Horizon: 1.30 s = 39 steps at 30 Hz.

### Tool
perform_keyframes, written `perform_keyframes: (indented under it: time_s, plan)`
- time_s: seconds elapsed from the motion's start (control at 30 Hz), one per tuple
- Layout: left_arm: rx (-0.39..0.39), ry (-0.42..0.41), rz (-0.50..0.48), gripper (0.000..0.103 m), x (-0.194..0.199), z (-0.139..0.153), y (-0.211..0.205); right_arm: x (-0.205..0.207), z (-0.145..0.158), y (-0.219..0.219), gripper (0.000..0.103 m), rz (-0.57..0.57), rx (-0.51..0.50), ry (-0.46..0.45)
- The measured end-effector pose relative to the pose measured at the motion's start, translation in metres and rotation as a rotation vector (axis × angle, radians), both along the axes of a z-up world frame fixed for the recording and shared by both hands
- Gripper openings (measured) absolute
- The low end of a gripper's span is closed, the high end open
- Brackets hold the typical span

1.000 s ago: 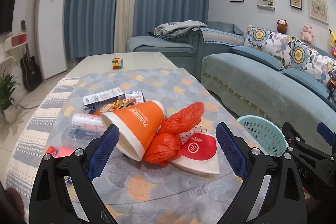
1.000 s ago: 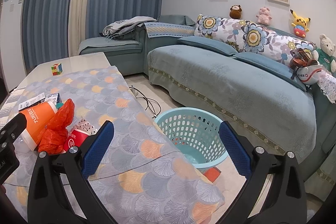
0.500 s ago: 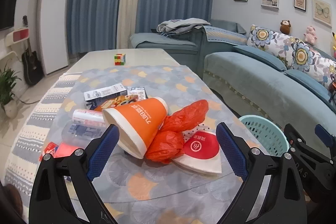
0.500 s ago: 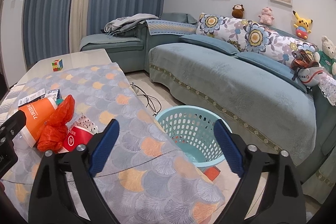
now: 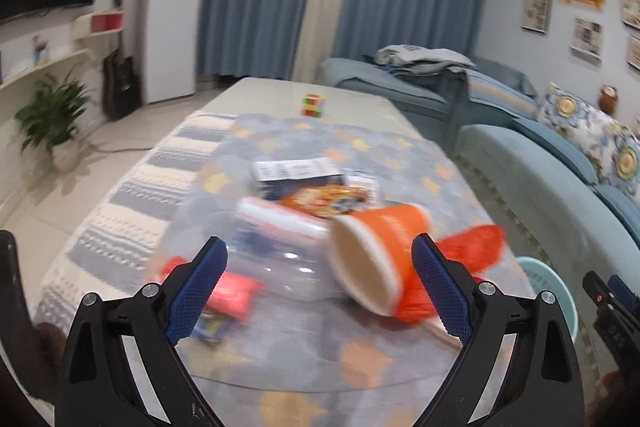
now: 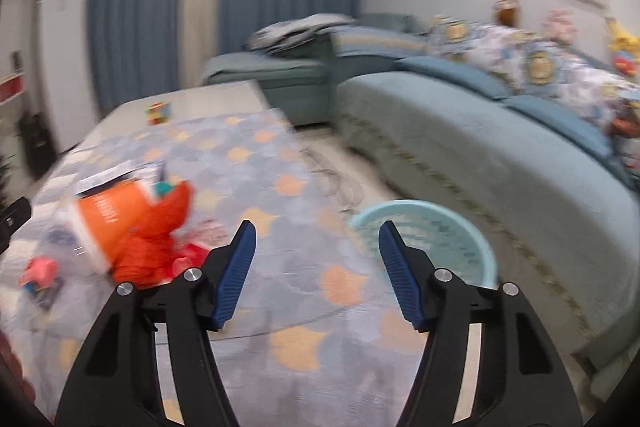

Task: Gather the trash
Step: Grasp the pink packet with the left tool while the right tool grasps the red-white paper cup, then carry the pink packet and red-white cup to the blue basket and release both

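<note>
A pile of trash lies on the patterned table cloth (image 5: 360,359): an orange paper cup (image 5: 376,251) on its side, a clear plastic bottle (image 5: 276,247), a red plastic bag (image 5: 476,243), a snack packet (image 5: 328,199) and a red wrapper (image 5: 234,293). My left gripper (image 5: 319,251) hovers open just short of the cup and bottle, nothing between its fingers. My right gripper (image 6: 317,229) is over the table's right part with its jaws closing on nothing. The cup (image 6: 108,215) and bag (image 6: 156,235) lie to its left, and the teal basket (image 6: 432,239) stands on the floor to its right.
A colour cube (image 5: 313,105) sits at the far end of the table. A white box (image 5: 296,169) lies behind the pile. The blue sofa (image 6: 500,155) runs along the right, close to the basket (image 5: 548,287). A plant (image 5: 52,115) and a guitar stand far left.
Both views have swung left and blurred. The left gripper has shifted so the cup and bottle now lie between its fingers' line of sight. The right gripper's jaws have narrowed.
</note>
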<state>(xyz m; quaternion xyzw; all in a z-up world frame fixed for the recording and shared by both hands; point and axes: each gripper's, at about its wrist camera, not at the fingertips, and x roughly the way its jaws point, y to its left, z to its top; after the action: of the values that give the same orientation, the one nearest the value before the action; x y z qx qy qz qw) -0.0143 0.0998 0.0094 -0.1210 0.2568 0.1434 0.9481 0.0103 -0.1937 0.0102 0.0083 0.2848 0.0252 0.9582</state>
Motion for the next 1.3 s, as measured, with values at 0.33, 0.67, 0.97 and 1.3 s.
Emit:
perform_keyframes:
  time_s: [0.33, 0.67, 0.97, 1.3]
  plan:
    - [-0.069, 0.12, 0.059, 0.091, -0.004, -0.038, 0.081, 0.036, -0.037, 0.036, 0.066, 0.204, 0.033, 0.125]
    - [-0.068, 0.231, -0.006, 0.088, 0.025, -0.075, 0.086, 0.067, -0.071, 0.056, 0.072, 0.283, 0.088, 0.247]
    - [0.145, 0.333, -0.022, 0.057, 0.033, -0.088, 0.056, 0.088, -0.093, 0.06, 0.072, 0.31, 0.155, 0.35]
    - [0.089, 0.204, -0.09, 0.054, 0.022, -0.069, 0.043, 0.077, -0.082, 0.049, 0.044, 0.321, 0.229, 0.31]
